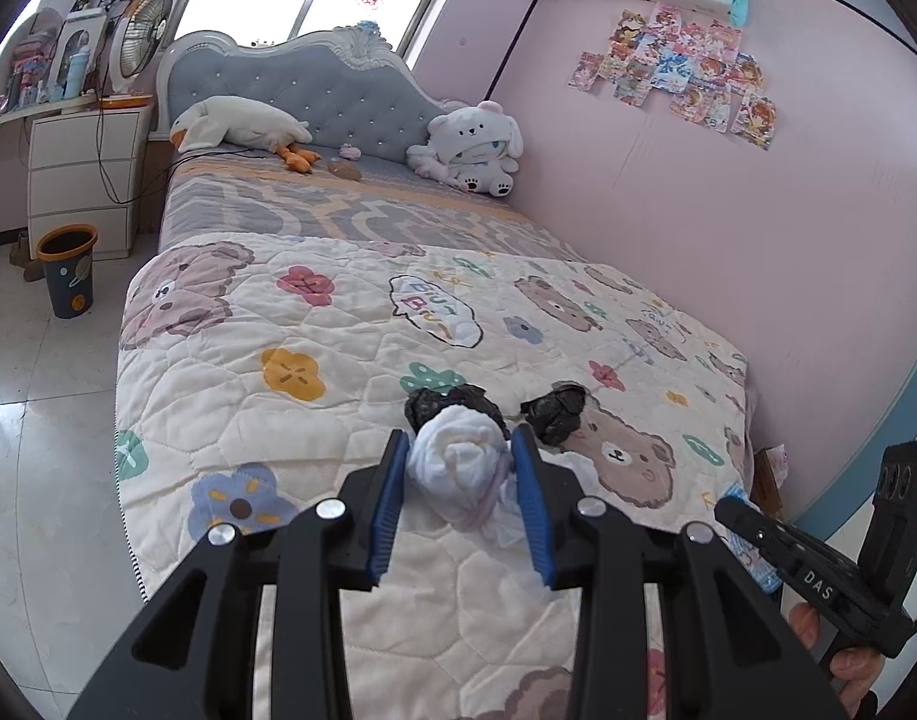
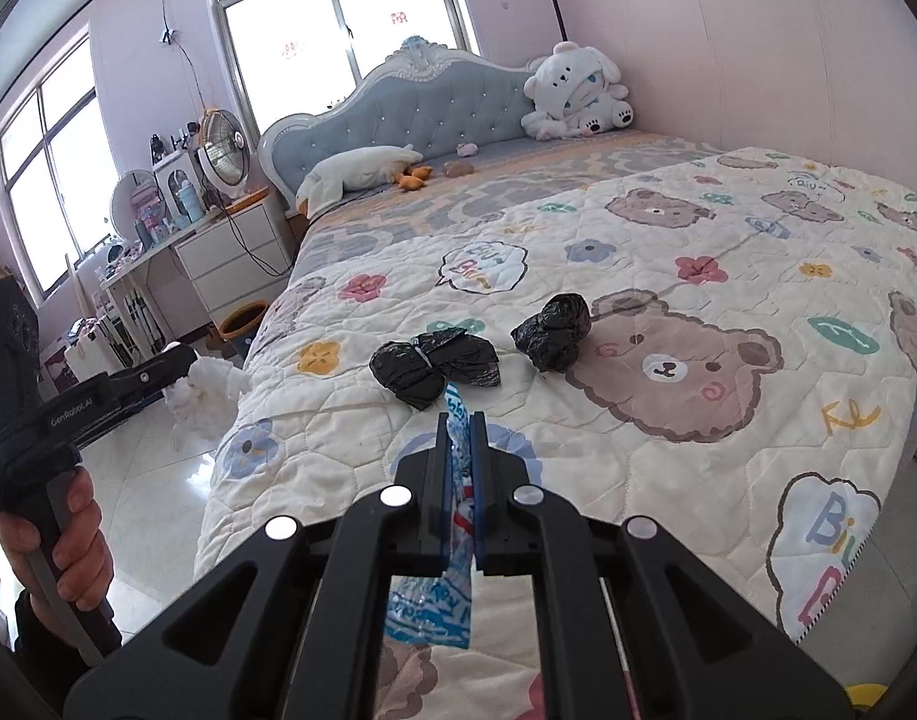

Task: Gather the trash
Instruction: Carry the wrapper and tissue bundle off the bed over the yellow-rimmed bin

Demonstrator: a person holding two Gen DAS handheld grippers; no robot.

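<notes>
My left gripper (image 1: 461,438) is shut on a crumpled white tissue wad (image 1: 458,468), held above the quilt; the same wad (image 2: 203,393) shows at the left of the right wrist view. My right gripper (image 2: 460,420) is shut on a blue and white plastic wrapper (image 2: 443,594) that hangs down between its fingers. Two crumpled black plastic bags lie on the bear-print quilt (image 2: 668,450): one (image 2: 434,363) just beyond the right fingertips, the other (image 2: 554,330) further right. In the left wrist view they sit behind the tissue, one (image 1: 425,405) partly hidden, one (image 1: 557,417) in the open.
A dark bin with an orange rim (image 1: 68,270) stands on the tiled floor left of the bed, by white drawers (image 1: 83,174). Plush toys (image 1: 473,147) rest near the headboard. The pink wall (image 1: 728,240) runs along the bed's right side. A hand (image 2: 56,546) holds the left gripper's handle.
</notes>
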